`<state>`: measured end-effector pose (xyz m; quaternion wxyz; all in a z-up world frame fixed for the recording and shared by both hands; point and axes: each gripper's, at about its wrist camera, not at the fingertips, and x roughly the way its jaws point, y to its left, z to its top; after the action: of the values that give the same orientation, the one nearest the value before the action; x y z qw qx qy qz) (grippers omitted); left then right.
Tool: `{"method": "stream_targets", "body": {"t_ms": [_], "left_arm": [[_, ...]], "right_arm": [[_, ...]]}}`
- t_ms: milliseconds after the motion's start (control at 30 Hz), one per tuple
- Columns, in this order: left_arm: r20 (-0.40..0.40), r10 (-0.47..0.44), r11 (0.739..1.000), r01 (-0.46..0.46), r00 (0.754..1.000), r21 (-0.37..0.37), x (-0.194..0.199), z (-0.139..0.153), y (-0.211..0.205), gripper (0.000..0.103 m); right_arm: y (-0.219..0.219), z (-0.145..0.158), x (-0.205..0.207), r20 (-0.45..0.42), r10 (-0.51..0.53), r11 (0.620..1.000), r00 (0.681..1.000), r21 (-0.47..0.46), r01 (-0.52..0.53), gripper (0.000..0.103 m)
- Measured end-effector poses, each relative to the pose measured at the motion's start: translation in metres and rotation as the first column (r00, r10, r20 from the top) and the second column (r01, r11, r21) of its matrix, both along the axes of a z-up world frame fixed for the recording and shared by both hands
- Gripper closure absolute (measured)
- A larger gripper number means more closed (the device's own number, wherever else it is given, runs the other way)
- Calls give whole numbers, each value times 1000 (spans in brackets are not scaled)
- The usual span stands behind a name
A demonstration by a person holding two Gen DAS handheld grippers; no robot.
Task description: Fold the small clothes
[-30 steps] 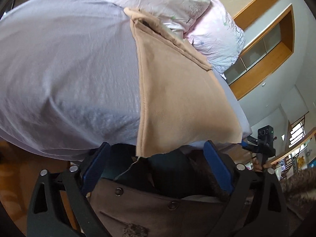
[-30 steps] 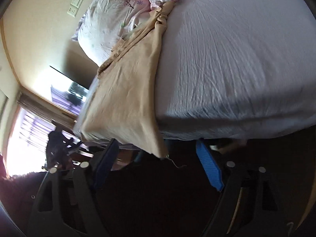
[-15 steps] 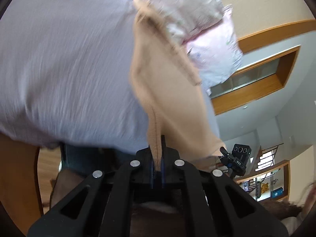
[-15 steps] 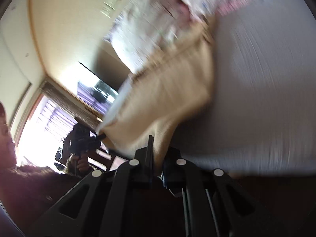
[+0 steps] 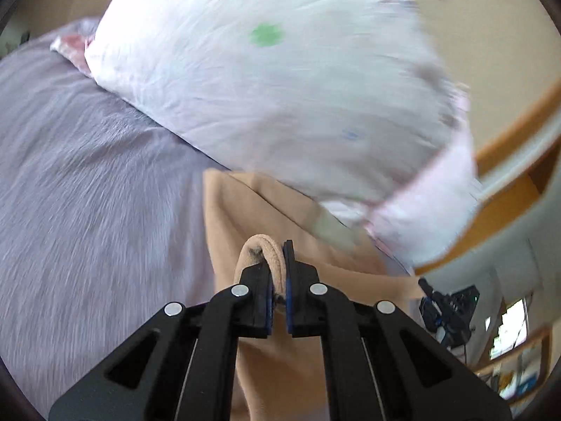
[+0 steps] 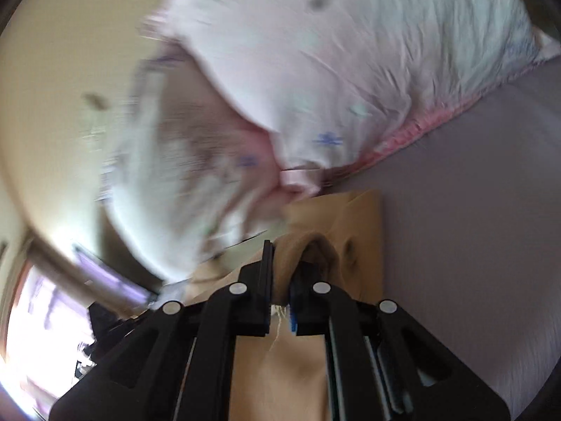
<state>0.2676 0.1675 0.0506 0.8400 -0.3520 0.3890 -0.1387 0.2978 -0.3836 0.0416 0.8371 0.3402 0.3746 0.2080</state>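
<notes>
Tan, soft-looking knit cloth lies on the lilac bed sheet, its far end tucked against the pillows at twelve o'clock. Black, angular jaws with blue pads make up the left gripper, which is closed tight on a rolled hem of the cloth; the hem curls in a thick loop over the left pad. In the right wrist view the right gripper is likewise clamped on a bunched fold of the same cloth, with a pale loose thread hanging between the jaws at six o'clock. White pillows with small green and blue prints and a pink border fill the upper half of both views, crinkled and blurred. Sheet fabric shows fine creases at three o'clock in the right wrist view.
</notes>
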Motion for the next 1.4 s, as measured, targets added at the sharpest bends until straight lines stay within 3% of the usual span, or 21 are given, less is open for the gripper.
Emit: {"method": "stream_targets", "body": {"t_ms": [200,267,300,367,467,500,533,567,600,667,733,867,900,967,1100,1133,1200,1267,1400], "left_arm": [[-79,28,997,-34,996,-70,52,-23,9,99],[-123,28,987,-47,992,-151,62,-33,17,99],[-135,26,982,-51,990,-183,64,-36,21,97],[-131,47,965,-79,990,-250,67,-38,30,97],[-90,38,958,-62,995,-281,67,-31,36,93],[-68,56,957,-73,996,-280,64,-27,39,86],[-48,86,958,-96,995,-269,60,-23,42,54],[-6,140,958,-137,990,-253,52,-15,48,8],[30,172,956,-160,985,-245,46,-10,51,2],[91,182,966,-161,979,-205,37,3,58,2],[54,132,978,-121,990,-168,34,6,56,2],[13,51,996,-50,999,-69,23,3,39,2],[3,37,998,-36,999,-54,22,1,32,2],[-26,-6,1000,5,1000,-21,18,-6,21,2],[-82,-83,996,85,993,12,11,-17,4,2],[-90,-97,995,99,991,15,10,-20,1,2],[-106,-138,990,138,985,-8,8,-26,-7,2],[-125,-165,986,161,978,-42,8,-31,-9,4],[-144,-179,983,171,973,-68,5,-36,-23,11]], "right_arm": [[2,-26,50,-118,-90,996,989,8,91,91],[-1,-33,59,-163,-144,989,976,6,147,47],[-2,-36,62,-173,-161,986,972,7,165,41],[-2,-41,66,-180,-169,985,969,2,172,41],[-1,-44,66,-168,-177,984,970,-34,174,47],[-1,-42,64,-167,-185,982,968,-57,178,48],[-1,-38,61,-151,-196,979,969,-79,185,48],[0,-34,58,-130,-201,978,971,-91,190,47],[0,-29,55,-109,-198,977,974,-102,187,47],[3,-19,50,-76,-179,977,981,-133,168,47],[5,-15,44,-77,-161,974,984,-175,146,50],[17,-23,41,-143,-107,973,984,-218,74,74],[19,-27,40,-153,-96,972,984,-226,59,76],[27,-28,40,-143,-84,963,986,-268,43,97],[18,-21,26,-117,-167,955,979,-267,131,98],[19,-21,26,-121,-165,950,979,-284,125,96],[20,-16,21,-123,-169,936,978,-331,120,78],[30,-8,11,-82,-157,950,984,-285,128,38],[38,12,-9,-2,-114,963,994,-247,110,33]]}}
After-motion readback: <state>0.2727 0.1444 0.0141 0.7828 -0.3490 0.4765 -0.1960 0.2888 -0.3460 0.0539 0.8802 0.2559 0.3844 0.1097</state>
